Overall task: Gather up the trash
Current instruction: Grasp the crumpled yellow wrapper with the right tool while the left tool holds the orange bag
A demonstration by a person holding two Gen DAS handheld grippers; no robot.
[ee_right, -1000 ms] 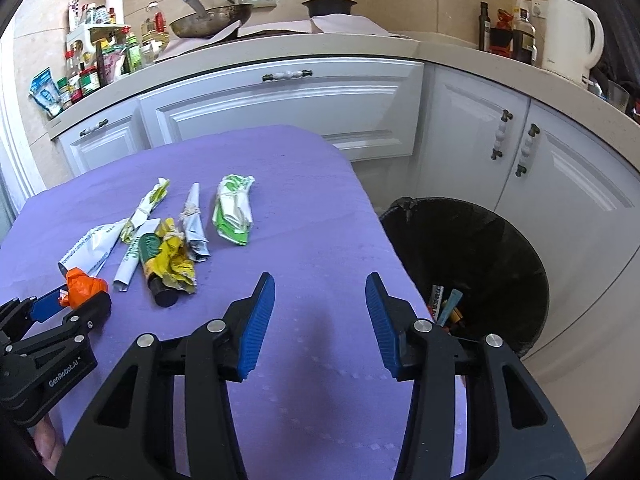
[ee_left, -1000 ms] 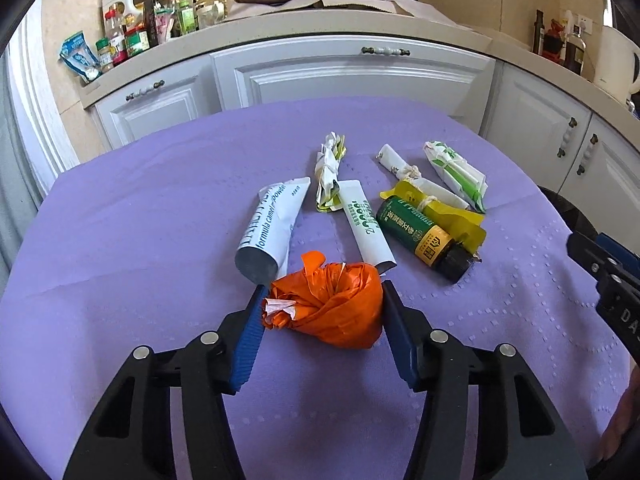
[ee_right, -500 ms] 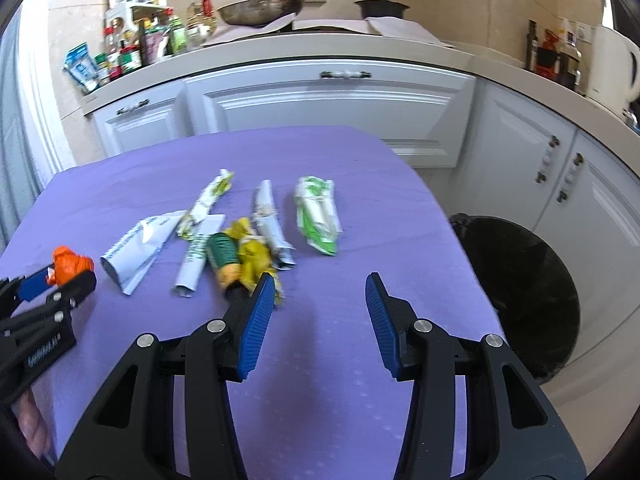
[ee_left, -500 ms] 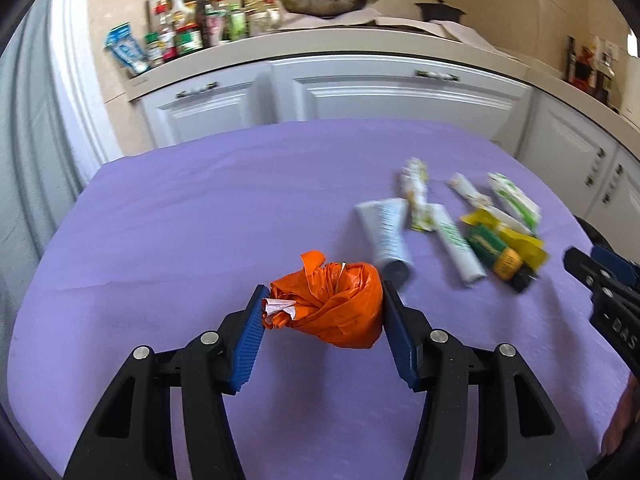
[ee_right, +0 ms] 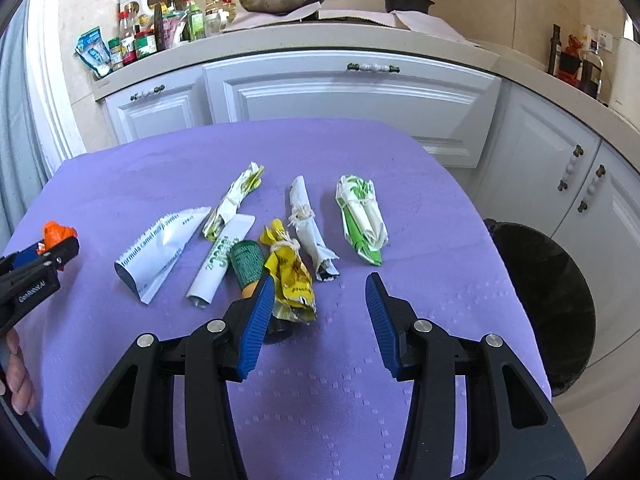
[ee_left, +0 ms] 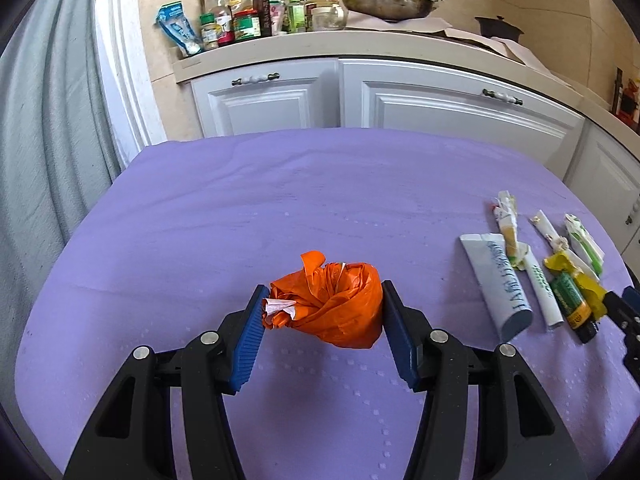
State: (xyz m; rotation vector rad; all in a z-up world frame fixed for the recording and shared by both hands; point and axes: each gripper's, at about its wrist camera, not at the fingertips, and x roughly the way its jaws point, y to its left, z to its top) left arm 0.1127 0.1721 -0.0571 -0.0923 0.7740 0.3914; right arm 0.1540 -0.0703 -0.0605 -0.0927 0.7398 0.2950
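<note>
Since a second ago the left gripper has swung away leftward, clamped on the crumpled orange plastic bag above the purple tablecloth. It needs carrying right, past the wrapper row, to the black bin. The right gripper hovers, jaws apart, near the yellow knotted wrapper.

We see a crinkled, glossy orange plastic bag between ribbed blue pads on matt black plastic tongs; the worktop wears a soft, dimpled purple cloth; at right, a shiny foil sachet and creased paper wrappers
</note>
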